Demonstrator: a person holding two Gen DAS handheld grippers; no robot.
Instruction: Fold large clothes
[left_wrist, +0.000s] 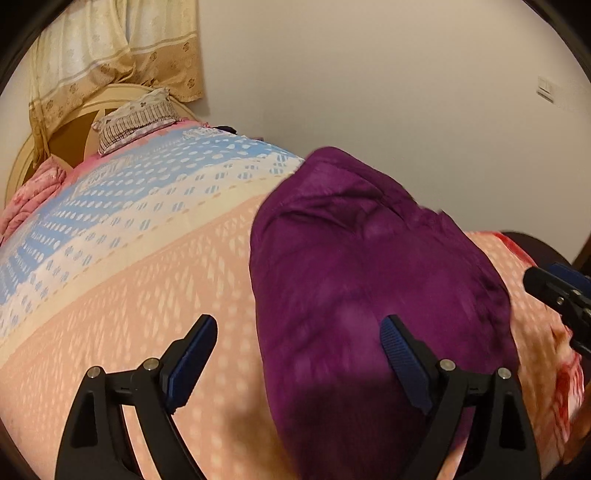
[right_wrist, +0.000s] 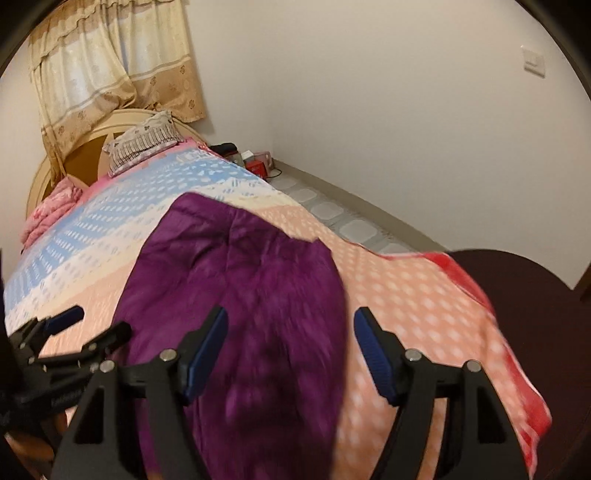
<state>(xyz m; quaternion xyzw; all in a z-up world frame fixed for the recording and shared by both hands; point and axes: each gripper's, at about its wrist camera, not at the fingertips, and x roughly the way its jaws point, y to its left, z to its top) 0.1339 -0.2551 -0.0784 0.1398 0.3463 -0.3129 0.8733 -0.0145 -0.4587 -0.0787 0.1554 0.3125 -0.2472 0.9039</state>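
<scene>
Both the left gripper and right gripper gape empty above the purple garment mid-frame; thick fabric may slip a shallow pinch

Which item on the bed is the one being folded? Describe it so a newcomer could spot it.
On the bed, look at the peach end nearest the cameras. The purple garment lies there. It is the only dark, plain fabric on the patterned cover, far from the pillow.
</scene>
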